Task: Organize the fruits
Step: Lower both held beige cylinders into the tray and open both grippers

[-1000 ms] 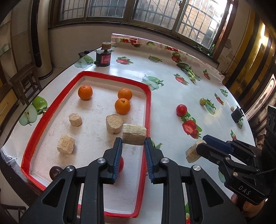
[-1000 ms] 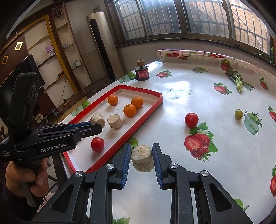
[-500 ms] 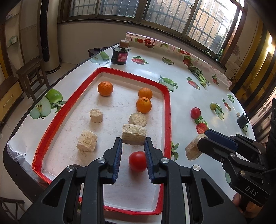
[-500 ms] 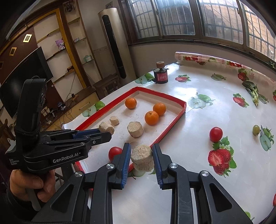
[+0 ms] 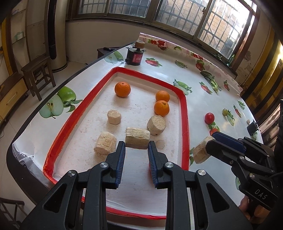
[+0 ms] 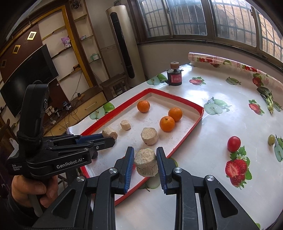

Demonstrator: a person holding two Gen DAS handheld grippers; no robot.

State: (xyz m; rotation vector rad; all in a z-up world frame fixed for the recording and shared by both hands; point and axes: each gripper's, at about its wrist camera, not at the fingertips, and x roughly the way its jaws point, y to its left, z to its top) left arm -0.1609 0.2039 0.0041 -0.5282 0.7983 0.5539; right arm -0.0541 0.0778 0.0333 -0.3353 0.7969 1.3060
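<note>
1. We keep the right gripper point(image 6: 144, 165) clamped on the beige pressed-fibre cylinder point(image 6: 146, 164), just above the near rim of the red-rimmed white tray point(image 6: 184, 139).
2. The left gripper point(image 5: 136, 160) hovers empty, nearly shut, over the tray.
3. We carry the cylinder over the rim, lower it beside the other blocks, then release.

A dark jar point(image 6: 174, 77) with a cork-like top stands near the worktop's far left corner. Past that edge are a wooden stool point(image 5: 36, 69), a tall standing air conditioner point(image 6: 123, 44), a television point(image 6: 26, 79) and barred windows point(image 5: 176, 12).
</note>
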